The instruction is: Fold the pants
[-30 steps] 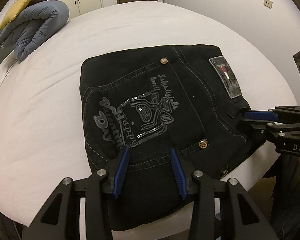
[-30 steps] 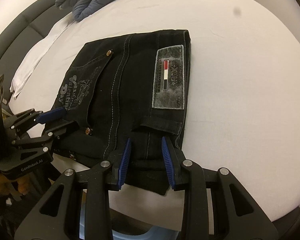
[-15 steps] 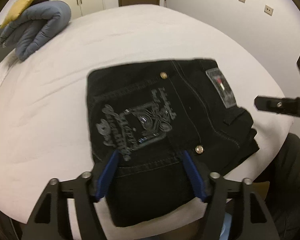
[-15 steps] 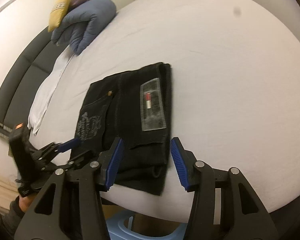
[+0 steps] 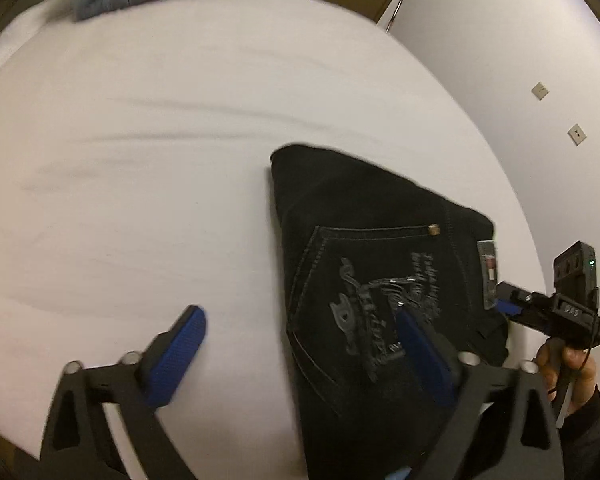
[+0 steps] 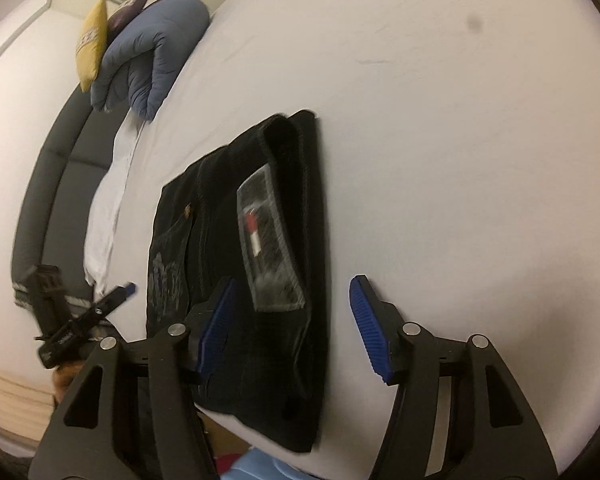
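Black folded jeans with a printed back pocket and a grey waist patch lie flat near the white bed's front edge. My left gripper hovers over their left side, jaws opening wide. One blue pad is above bare sheet and the other above the pocket print, and neither presses on the cloth. My right gripper hangs over the jeans at the patch side, jaws also opening and gripping nothing. Each gripper shows in the other view: right gripper, left gripper.
The white sheet spreads wide beyond the jeans. A rolled blue duvet and a yellow cushion lie at the far end by a dark headboard. A person's hand holds the right gripper. A wall with sockets stands beyond the bed.
Both grippers have let go of the jeans' near edge and opened wide. The left one has swung out to the left and the right one to the right, both rolling. The jeans stay folded.
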`<state>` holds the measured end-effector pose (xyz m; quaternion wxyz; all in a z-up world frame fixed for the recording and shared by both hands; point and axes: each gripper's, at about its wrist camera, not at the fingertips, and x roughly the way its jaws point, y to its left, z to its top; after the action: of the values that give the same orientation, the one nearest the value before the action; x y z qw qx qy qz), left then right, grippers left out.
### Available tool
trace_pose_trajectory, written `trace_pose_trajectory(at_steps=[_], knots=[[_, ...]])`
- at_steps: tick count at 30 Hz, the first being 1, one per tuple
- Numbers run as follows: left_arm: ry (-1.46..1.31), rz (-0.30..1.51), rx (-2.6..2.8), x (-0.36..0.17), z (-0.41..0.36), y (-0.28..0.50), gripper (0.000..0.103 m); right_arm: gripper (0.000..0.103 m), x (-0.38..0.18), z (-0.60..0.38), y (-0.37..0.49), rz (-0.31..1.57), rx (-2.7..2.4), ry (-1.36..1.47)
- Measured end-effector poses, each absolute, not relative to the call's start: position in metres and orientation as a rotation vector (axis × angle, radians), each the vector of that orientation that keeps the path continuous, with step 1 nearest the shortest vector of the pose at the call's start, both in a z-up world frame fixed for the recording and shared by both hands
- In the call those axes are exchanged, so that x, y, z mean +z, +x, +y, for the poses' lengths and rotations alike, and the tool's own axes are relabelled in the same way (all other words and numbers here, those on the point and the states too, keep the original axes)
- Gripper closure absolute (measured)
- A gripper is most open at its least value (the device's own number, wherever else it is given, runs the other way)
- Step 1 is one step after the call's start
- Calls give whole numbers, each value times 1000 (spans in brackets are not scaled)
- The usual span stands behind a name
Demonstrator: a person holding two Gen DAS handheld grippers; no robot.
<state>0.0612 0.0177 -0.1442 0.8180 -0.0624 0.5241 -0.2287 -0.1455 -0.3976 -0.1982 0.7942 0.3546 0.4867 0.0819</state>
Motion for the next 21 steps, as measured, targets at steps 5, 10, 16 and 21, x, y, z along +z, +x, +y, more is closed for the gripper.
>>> trace_pose_trajectory(at_steps=[5, 10, 16, 21], knots=[[-155, 1233, -568, -166, -7, 71, 32, 46, -208, -397, -124, 1066, 235, 798], [-123, 1243, -568, -168, -27, 71, 42, 68, -209, -377, -101, 1097, 253, 730], [-91, 1195, -576, -143, -41, 66, 82, 89, -183, -364, -98, 1049, 256, 658], [-86, 1077, -591, -93, -56, 71, 83, 89, -129, -360, -86, 952, 311, 599]])
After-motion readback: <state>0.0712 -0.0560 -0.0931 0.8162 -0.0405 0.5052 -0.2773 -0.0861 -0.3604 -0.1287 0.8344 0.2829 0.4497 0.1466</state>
